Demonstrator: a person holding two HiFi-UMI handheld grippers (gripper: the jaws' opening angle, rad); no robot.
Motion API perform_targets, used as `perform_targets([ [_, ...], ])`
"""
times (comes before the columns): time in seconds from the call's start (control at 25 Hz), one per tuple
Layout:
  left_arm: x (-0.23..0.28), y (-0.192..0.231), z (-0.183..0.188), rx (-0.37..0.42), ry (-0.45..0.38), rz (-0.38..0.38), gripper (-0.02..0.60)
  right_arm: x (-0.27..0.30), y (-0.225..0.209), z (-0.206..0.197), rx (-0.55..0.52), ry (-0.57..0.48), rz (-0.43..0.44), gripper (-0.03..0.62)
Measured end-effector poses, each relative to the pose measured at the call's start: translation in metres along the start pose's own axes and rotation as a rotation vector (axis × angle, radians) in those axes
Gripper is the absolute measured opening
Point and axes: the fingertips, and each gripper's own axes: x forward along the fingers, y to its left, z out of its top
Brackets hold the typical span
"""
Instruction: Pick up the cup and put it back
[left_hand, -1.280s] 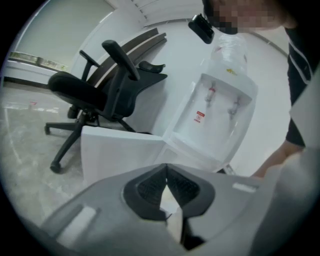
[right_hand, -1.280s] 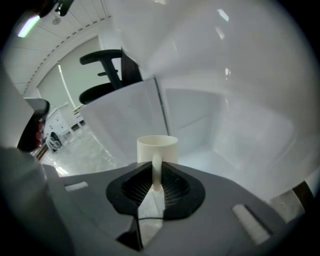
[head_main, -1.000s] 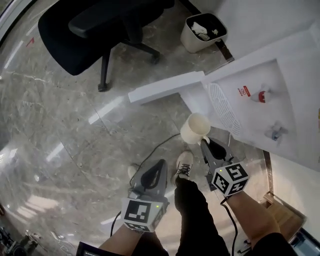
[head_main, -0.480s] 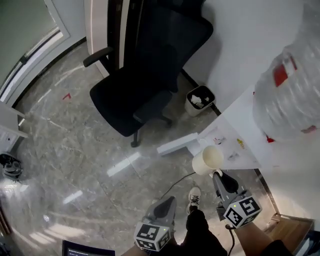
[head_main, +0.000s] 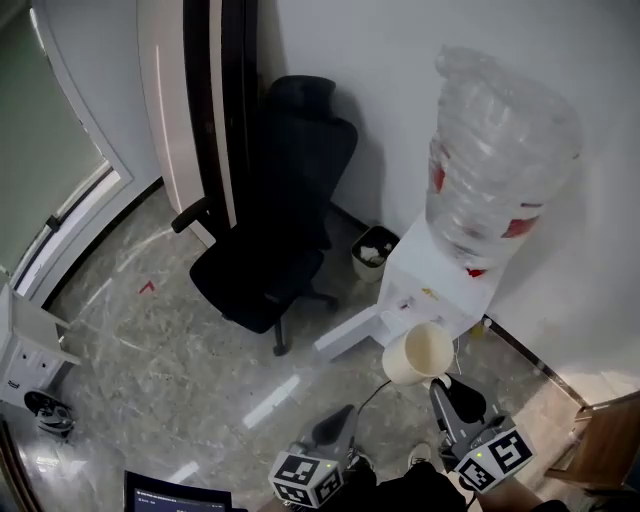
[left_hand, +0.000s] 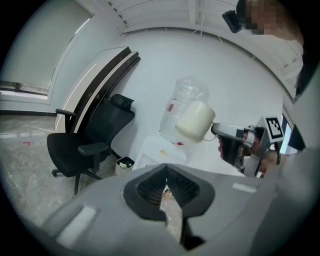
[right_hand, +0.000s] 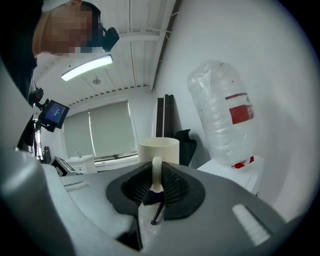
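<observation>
We hold our left gripper out in front, jaws pressed together with nothing between them. Our right gripper points nearly level beside it, its jaws clamped on the handle of the cup.

I am looking down at the marble floor: mid-frame, a black office chair, a bin and a water dispenser are standing on it.

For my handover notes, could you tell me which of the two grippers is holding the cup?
The right gripper: its jaws grip the cup by its handle; the left gripper is shut on nothing.
</observation>
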Motion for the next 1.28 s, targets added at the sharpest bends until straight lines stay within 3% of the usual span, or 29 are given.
perform_targets([
  [0.2,-0.006,-0.053,0.004,0.05,-0.026,-0.017,0.003,-0.062,0.0,0.007,-0.002,-0.031,0.001,0.054],
  [0.44,-0.011,-0.144,-0.039,0.063,-0.02,-0.013,0.003,-0.165,-0.02,0.002,-0.017,-0.04,0.033,0.054],
  [0.72,-0.033,-0.234,-0.073,0.091,-0.072,0.014,0.003,-0.265,-0.03,-0.012,-0.01,-0.018,0.064,0.054],
  [1.0,-0.07,-0.248,-0.086,0.093,-0.107,0.056,0.003,-0.302,-0.011,-0.011,-0.023,-0.034,0.074,0.051],
  [1.28,-0.116,-0.246,-0.09,0.104,-0.12,0.031,0.003,-0.318,0.035,-0.013,-0.024,-0.043,0.063,0.049],
])
